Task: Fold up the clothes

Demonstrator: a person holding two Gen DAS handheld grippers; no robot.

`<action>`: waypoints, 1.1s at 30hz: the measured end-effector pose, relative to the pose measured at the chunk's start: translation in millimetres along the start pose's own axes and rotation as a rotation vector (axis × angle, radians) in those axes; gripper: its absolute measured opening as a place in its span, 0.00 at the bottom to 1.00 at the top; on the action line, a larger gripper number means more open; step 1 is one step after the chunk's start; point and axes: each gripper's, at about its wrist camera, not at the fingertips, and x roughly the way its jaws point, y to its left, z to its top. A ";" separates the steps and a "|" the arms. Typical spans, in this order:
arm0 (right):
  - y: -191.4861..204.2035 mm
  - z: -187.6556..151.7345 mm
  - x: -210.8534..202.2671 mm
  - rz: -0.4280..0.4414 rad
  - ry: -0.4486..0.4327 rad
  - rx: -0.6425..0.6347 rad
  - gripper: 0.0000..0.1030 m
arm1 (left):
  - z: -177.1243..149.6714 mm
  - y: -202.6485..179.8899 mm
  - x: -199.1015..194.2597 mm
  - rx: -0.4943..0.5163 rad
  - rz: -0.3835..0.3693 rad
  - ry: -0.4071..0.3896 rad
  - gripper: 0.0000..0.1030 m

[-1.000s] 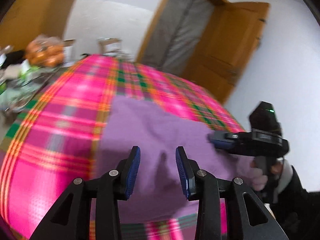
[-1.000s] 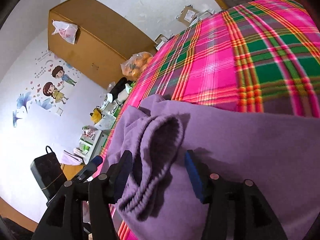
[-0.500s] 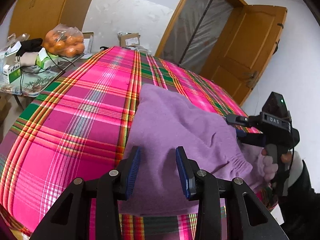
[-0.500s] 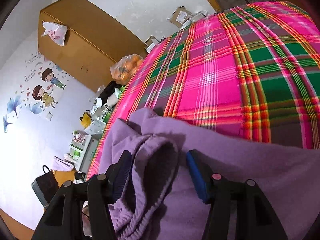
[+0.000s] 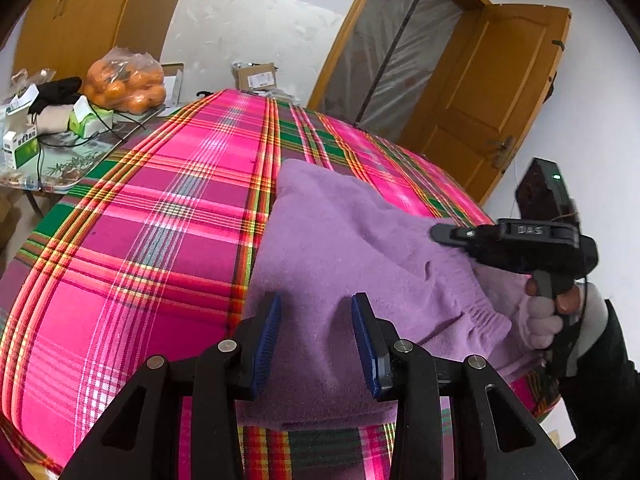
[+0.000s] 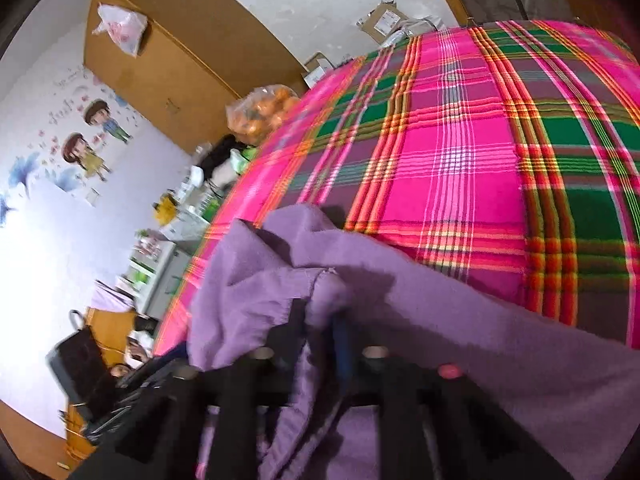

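Observation:
A purple knit sweater (image 5: 344, 240) lies on the pink plaid bedspread (image 5: 152, 232), near the bed's front right side. My left gripper (image 5: 316, 336) is open and empty, its blue pads just above the sweater's near part. My right gripper (image 5: 452, 236) reaches onto the sweater from the right, by the ribbed hem (image 5: 480, 312). In the right wrist view the right gripper (image 6: 320, 328) is shut on a bunched fold of the sweater (image 6: 256, 280), with cloth pinched between the jaws.
A side table (image 5: 60, 160) with boxes, cables and a bag of oranges (image 5: 124, 84) stands left of the bed. A wooden wardrobe (image 6: 172, 52) is behind it. A wooden door (image 5: 492, 92) stands open at the back right. Cardboard boxes (image 5: 256, 76) sit beyond the bed.
My right gripper has closed on the sweater's folded edge, which it straddled open before. My left gripper stays open above the sweater and has steadied after swinging over the bed.

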 end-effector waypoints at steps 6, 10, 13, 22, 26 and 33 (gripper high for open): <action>-19.2 -16.3 -23.9 -0.041 -0.066 0.071 0.09 | -1.4 -2.0 -0.5 0.009 -0.004 0.003 0.37; -29.8 -21.0 -21.2 -0.041 -0.051 0.117 0.19 | -0.7 -2.9 -3.0 0.015 0.005 0.006 0.37; -20.0 -18.2 -39.1 -0.070 -0.127 0.078 0.24 | 0.8 -3.5 -8.4 0.012 0.009 -0.001 0.37; 41.4 -43.7 -36.1 -0.025 -0.087 -0.239 0.29 | -3.0 -24.6 0.1 0.095 -0.002 0.033 0.37; 47.1 -67.6 -17.3 -0.087 0.003 -0.359 0.25 | -14.3 -33.5 0.4 0.146 0.005 0.050 0.37; 60.9 -74.9 -29.5 -0.164 -0.005 -0.424 0.23 | -25.9 -49.6 -7.0 0.219 -0.007 0.060 0.37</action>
